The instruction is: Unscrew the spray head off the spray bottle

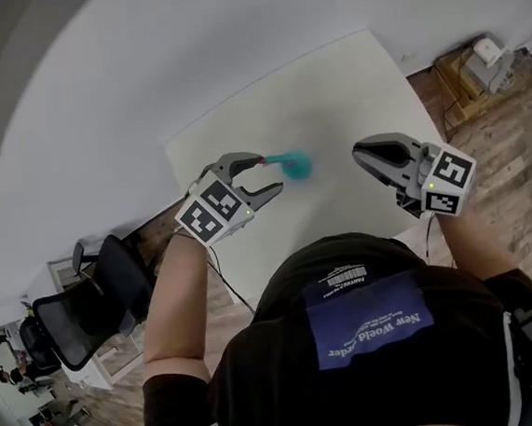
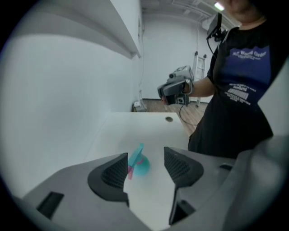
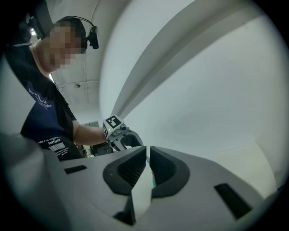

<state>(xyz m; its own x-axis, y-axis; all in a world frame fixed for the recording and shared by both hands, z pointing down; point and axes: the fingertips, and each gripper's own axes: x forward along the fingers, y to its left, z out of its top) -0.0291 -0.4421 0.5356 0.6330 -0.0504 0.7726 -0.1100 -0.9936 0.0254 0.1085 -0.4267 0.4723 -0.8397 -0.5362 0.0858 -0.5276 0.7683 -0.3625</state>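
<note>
Plainly, there are two grippers and one teal spray bottle point(image 1: 294, 165). The bottle is on the single white table point(image 1: 347, 87), just beyond the left gripper's point(image 1: 270, 175) tips. It shows between that gripper's wide-spread jaws and touches neither pad. The right gripper point(image 1: 358, 150), on the bottle's far side, has its jaws pressed together, gripping nothing.

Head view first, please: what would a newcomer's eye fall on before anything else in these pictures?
The small teal spray bottle stands out as the one bright spot on the white table, near its middle. The left gripper points down at it with jaws wide apart, and the bottle shows in the gap between them. The right gripper hangs off to the right, jaws shut on nothing.
</note>
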